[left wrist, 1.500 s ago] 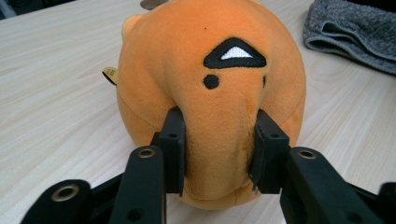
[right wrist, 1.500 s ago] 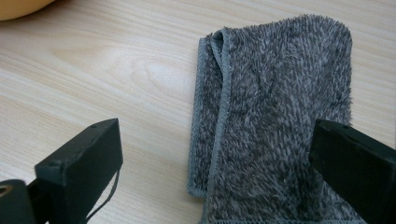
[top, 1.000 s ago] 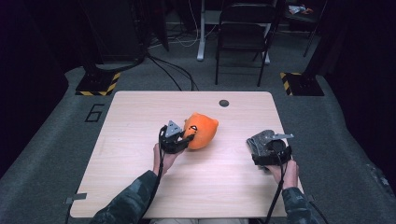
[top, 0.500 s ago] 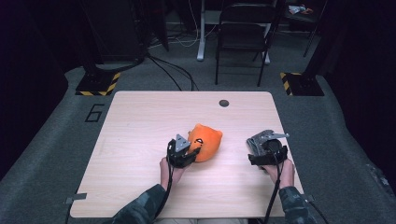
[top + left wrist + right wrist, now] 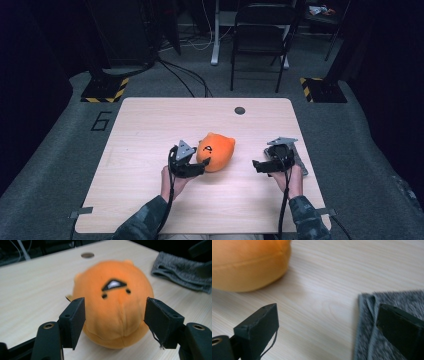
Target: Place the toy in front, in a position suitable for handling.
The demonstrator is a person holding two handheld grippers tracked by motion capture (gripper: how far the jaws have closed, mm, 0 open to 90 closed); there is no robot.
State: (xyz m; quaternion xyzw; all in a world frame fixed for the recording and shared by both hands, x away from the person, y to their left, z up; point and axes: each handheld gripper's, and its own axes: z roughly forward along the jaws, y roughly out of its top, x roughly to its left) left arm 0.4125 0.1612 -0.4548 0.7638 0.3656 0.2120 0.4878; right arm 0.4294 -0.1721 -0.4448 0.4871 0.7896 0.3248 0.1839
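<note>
An orange round plush toy [image 5: 216, 150] with a small black and white face mark lies on the wooden table [image 5: 150, 130], near its middle. My left gripper [image 5: 201, 167] sits just left of it. In the left gripper view the plush toy [image 5: 112, 307] lies between the two pads, and the left gripper [image 5: 115, 312] has just been opening; the pads stand at the toy's sides without squeezing it. My right gripper [image 5: 257, 166] is open to the right of the toy, its jaws pointing left. In the right gripper view the right gripper [image 5: 327, 320] spans bare wood and the cloth's edge.
A grey knitted cloth [image 5: 299, 162] lies folded by the right hand, near the table's right edge; it also shows as the cloth [image 5: 180, 270] and the cloth [image 5: 367, 340]. A dark round grommet [image 5: 240, 110] sits at the table's far side. A folding chair [image 5: 260, 35] stands beyond.
The left gripper brought the plush toy slightly right and toward the person, then its jaws spread apart around it. The right gripper shifted a little left.
</note>
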